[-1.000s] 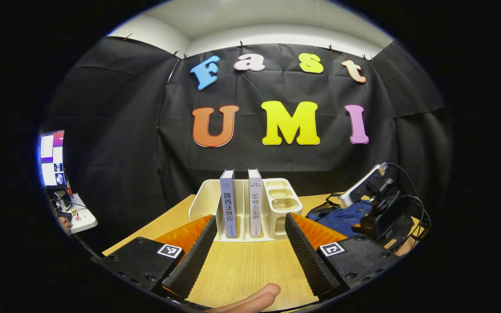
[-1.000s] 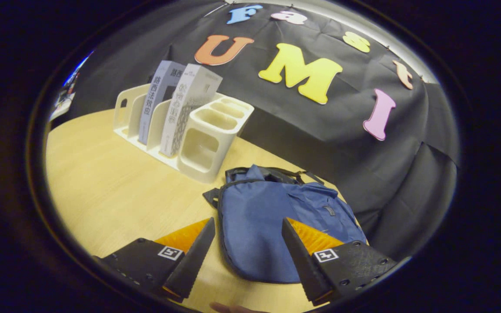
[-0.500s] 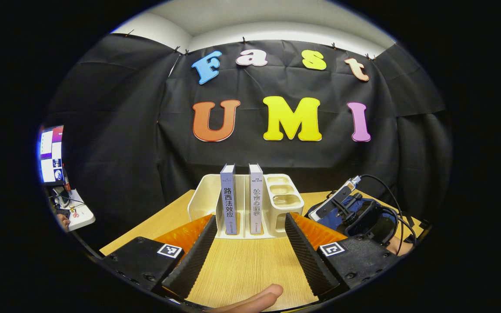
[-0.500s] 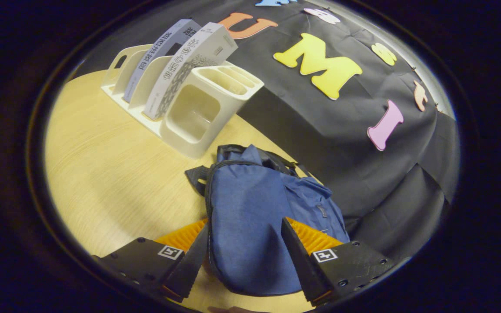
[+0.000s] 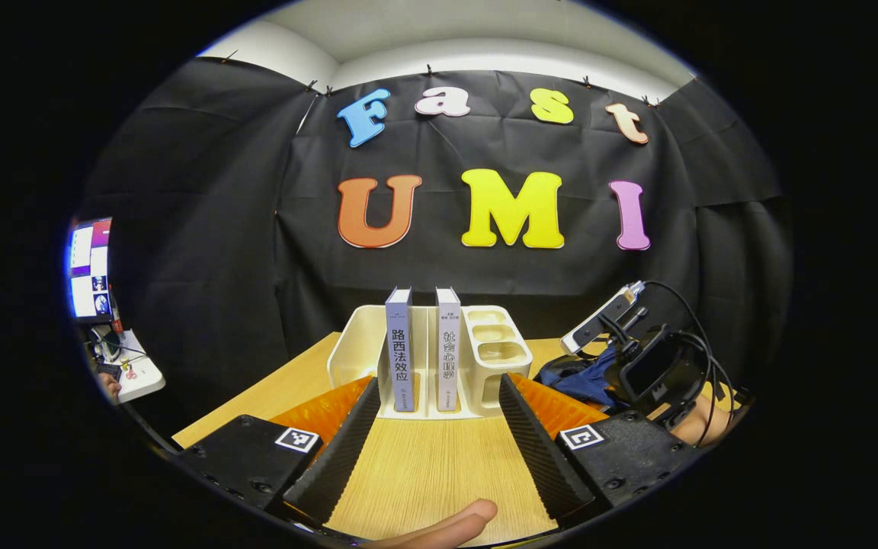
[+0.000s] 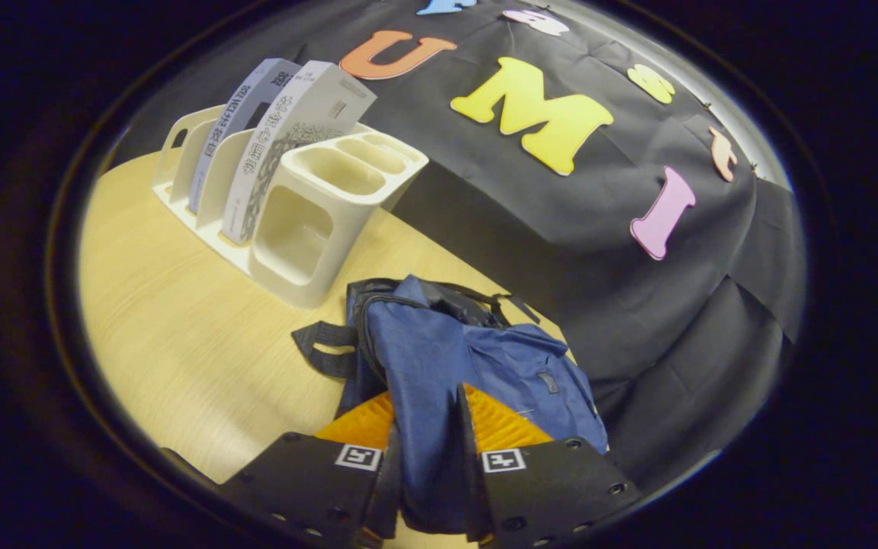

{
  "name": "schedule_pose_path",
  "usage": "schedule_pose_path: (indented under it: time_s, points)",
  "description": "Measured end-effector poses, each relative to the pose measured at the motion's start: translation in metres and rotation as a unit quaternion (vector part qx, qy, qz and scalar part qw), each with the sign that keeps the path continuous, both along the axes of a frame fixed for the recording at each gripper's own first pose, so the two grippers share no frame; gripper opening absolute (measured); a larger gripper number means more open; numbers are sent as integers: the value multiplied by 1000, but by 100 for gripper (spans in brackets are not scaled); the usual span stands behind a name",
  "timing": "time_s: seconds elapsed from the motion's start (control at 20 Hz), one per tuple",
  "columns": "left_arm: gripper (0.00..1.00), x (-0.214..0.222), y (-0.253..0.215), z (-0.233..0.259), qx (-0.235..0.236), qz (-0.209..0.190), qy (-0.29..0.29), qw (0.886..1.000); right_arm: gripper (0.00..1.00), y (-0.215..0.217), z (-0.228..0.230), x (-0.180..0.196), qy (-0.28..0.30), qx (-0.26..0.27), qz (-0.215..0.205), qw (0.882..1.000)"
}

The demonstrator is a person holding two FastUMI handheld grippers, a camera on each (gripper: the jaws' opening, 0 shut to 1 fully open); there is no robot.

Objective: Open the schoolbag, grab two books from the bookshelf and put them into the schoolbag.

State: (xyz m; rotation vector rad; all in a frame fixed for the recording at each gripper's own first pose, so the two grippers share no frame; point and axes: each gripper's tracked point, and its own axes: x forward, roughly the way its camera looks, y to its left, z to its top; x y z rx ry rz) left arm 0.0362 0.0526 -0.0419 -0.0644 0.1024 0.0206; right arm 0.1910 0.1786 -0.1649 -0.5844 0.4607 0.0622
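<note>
Blue fabric of the schoolbag is bunched up between the jaws of the right gripper, which pinch a fold of it from both sides; the rest of the bag slumps on the counter near its far edge, close to the black cloth wall. A black strap loop sticks out from the bag's side toward the bookshelf, and the dark zipper line runs along the bag's raised upper edge.

Just beside the bag stands the cream plastic bookshelf — upright dividers with a block of small open compartments at the end nearest the bag. Two books stand in its slots side by side, spines outward: a pale blue-grey book and a white book next to it, the white one closer to the compartment block.

In the left gripper view, the left gripper hovers above the wooden counter, facing the bookshelf squarely, its jaws spread wide with nothing between them. A fingertip of the holding hand shows at the bottom edge. Off to the right in that view, the other gripper's body with its cables sits over the blue bag. A lit screen glows at the far left, beyond the counter.
</note>
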Motion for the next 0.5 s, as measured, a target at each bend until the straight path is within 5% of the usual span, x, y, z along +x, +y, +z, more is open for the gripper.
schedule_pose_path:
  time_s: [0.05,0.25,0.5]
  points:
    - [98,2,0,-1,-5,2,1,1000,16,-4,8,2,-2,6,-3,1000]
    - [99,8,-12,-10,-4,-7,14,1000,4,-30,32,12,12,56,-19,998]
    - [99,21,-26,-27,7,-13,30,999,3,-68,79,27,0,90,-20,996]
